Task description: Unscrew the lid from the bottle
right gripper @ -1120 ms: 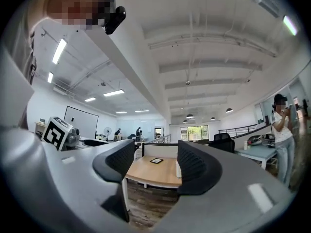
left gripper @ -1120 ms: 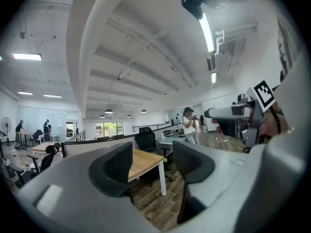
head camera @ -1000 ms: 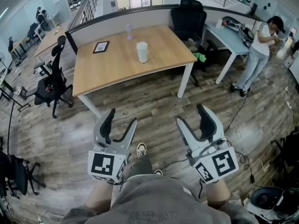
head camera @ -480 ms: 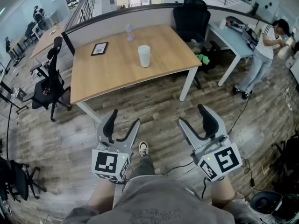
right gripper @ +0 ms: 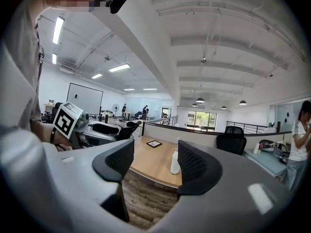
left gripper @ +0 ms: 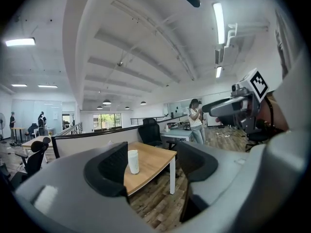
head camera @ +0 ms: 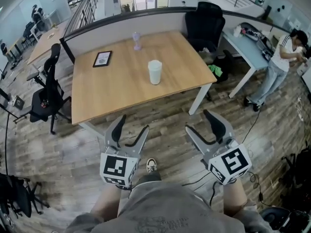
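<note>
A white bottle (head camera: pixel 155 72) with a white lid stands upright on the wooden table (head camera: pixel 116 89), near its middle. Both grippers hang over the wooden floor, short of the table's near edge, and touch nothing. My left gripper (head camera: pixel 132 127) is open; its jaws have just been opening, with nothing between them. Beside it my right gripper (head camera: pixel 199 123) is open and empty too. In the left gripper view the bottle (left gripper: pixel 133 161) shows far off between the jaws of the left gripper (left gripper: pixel 150 165). The right gripper view puts the bottle (right gripper: pixel 175 163) just inside the right jaw of the right gripper (right gripper: pixel 155 162).
A dark picture frame (head camera: pixel 102 58) and a small clear glass (head camera: pixel 137 40) sit at the table's far side. Black office chairs stand at the left (head camera: pixel 46 93) and behind (head camera: pixel 205 23). A person (head camera: pixel 282 62) stands by a grey desk (head camera: pixel 241 45) at right. Cables lie on the floor.
Both grippers have moved forward together toward the table. The table and bottle now sit lower and nearer in the head view. The left jaws stand slightly wider.
</note>
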### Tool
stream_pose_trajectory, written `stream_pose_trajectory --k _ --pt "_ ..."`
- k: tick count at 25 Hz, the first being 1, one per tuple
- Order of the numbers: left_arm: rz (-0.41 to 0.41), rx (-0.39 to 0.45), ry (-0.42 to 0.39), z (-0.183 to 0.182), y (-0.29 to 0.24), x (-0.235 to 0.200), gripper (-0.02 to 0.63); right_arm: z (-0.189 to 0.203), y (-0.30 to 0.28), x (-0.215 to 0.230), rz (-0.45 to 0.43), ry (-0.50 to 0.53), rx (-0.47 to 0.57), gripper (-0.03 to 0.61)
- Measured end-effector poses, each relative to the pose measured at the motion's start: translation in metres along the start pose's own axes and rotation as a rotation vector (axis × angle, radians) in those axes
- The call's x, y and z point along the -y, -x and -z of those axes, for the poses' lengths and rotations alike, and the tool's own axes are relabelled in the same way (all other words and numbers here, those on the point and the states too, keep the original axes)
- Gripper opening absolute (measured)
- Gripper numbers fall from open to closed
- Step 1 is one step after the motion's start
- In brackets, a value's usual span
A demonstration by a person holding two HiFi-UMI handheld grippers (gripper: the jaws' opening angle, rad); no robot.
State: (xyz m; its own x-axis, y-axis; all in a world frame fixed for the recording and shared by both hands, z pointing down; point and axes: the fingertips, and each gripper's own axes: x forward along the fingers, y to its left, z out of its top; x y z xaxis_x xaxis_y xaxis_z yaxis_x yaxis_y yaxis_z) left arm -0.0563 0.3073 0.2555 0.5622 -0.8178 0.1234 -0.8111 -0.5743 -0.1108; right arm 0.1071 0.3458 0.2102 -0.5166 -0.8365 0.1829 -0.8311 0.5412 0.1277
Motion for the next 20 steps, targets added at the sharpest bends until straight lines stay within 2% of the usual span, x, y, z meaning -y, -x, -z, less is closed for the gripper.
stream_pose_trajectory --k 5,10,17,20 --pt "0.032 -0.020 -0.005 0.007 -0.048 -0.041 0.326 -0.006 -0.063 0.024 0.002 0.028 -0.034 0.268" --pt "0.068 -0.037 -0.018 0.014 -0.091 -0.073 0.331 -0.003 -0.116 0.049 0.041 0.033 -0.078 0.268" --pt "0.098 -0.057 -0.008 0.023 -0.131 -0.111 0.331 0.009 -0.179 0.067 0.052 0.003 -0.149 0.268" --pt "0.104 -0.076 -0.011 0.028 -0.145 -0.123 0.331 0.021 -0.201 0.078 0.077 -0.060 -0.198 0.268"
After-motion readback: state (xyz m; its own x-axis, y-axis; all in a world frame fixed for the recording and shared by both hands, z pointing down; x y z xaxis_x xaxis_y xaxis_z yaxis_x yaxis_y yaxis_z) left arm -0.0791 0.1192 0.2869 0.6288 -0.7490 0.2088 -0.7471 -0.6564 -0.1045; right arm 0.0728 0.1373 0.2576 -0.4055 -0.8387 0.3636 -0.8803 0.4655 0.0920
